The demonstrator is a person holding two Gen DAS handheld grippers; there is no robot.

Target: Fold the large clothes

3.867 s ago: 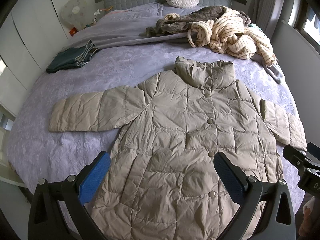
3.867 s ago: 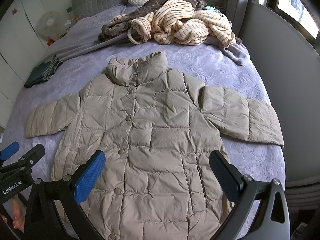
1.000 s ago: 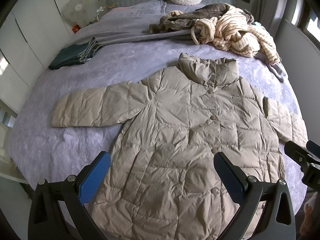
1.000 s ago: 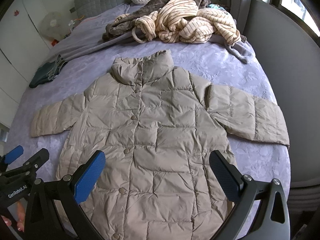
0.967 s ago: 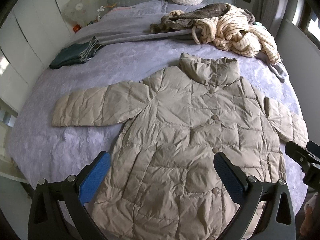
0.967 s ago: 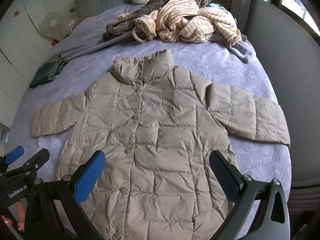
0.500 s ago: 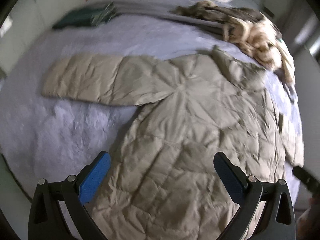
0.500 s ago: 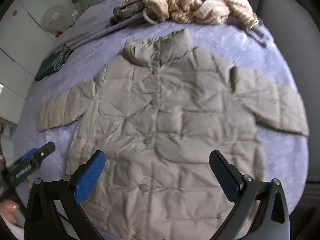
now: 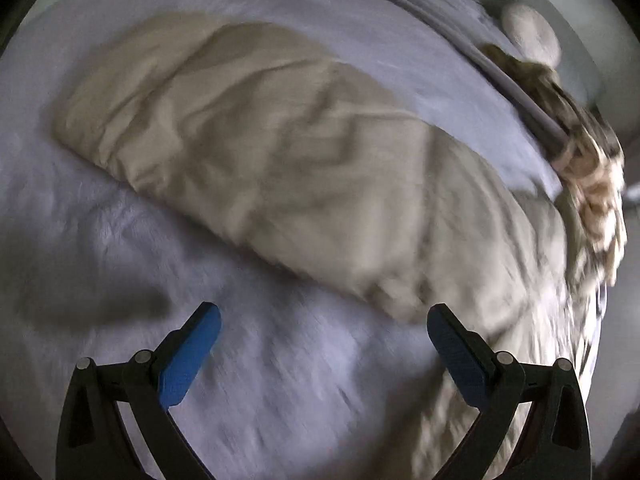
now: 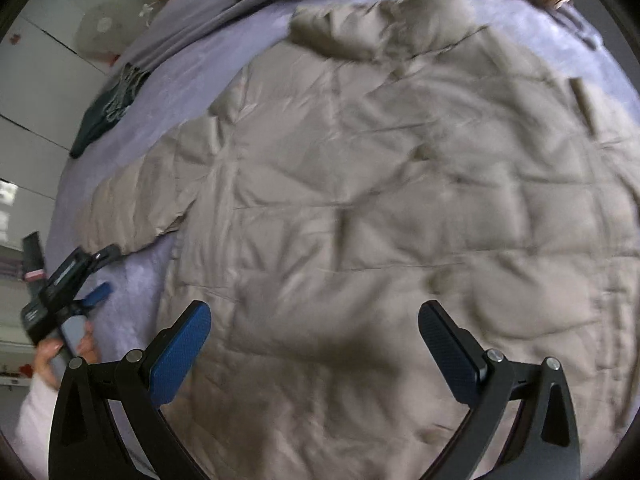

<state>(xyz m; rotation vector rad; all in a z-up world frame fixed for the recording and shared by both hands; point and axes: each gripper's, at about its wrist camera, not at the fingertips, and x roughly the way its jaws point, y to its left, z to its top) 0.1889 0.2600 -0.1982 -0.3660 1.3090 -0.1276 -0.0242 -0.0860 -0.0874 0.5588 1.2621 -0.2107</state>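
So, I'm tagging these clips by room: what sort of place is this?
Most likely a bedroom at home. A beige puffer coat lies spread on a bed with a lilac bedspread, a round cushion sits toward the head end, and other clothes lie on the covers.

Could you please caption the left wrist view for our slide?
Open left claw hovers over the lilac bedspread beside the beige puffer coat's sleeve.

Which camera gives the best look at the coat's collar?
The right wrist view: the collar stands in plain sight at the top of the coat. The left wrist view shows mostly a blurred sleeve; no collar can be made out there.
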